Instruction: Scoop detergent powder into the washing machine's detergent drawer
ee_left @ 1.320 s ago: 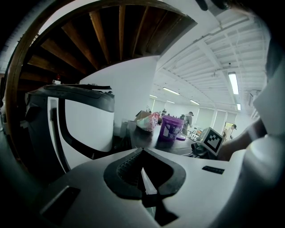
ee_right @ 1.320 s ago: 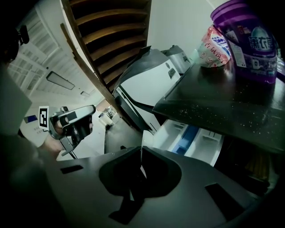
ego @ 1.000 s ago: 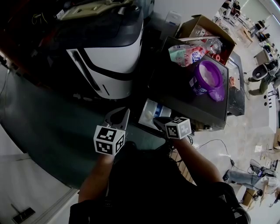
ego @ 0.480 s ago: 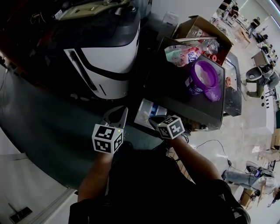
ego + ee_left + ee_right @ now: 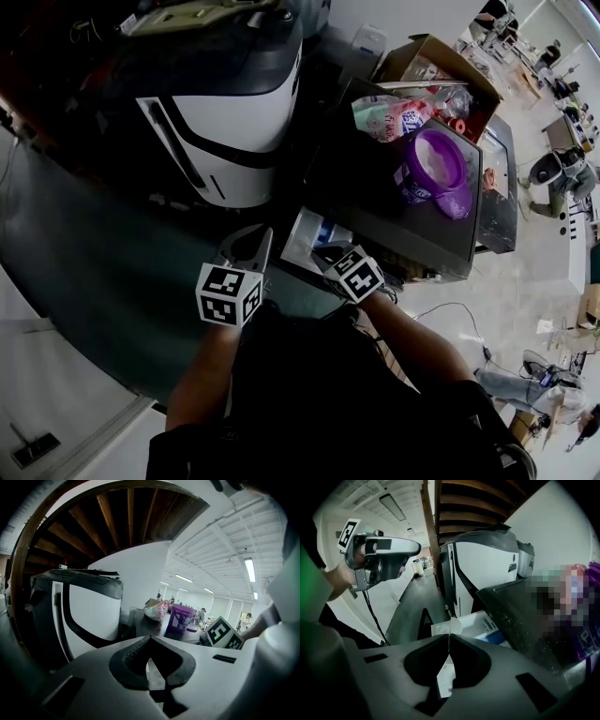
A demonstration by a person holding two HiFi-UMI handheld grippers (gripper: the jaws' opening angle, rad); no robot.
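Nearest, the left gripper (image 5: 149, 638) hangs left of the work with its jaws together. Nothing reaches past their tips, so it looks idle.

Just right of it, the right gripper (image 5: 448, 634) has its jaws pressed together on a thin white piece that stands up beyond the tips. I take this for the scoop (image 5: 453, 625), though its bowl is not clearly shown. It sits at the near edge of the detergent drawer (image 5: 307, 234), which is pulled out of the washing machine (image 5: 394, 202) toward the person.

Farther right, on the machine's dark top, the purple detergent tub (image 5: 433, 161) stands open with pale powder showing inside. A printed bag (image 5: 386, 114) lies just beyond it, and a cardboard box (image 5: 427, 52) farther off. A white and black appliance (image 5: 234, 112) stands at the far left.

By my reading the task is well along: the drawer is out, the tub is uncovered and the scoop is at the drawer. I cannot tell whether powder has landed in a compartment. That tipping, or its check, seems to be what is left.
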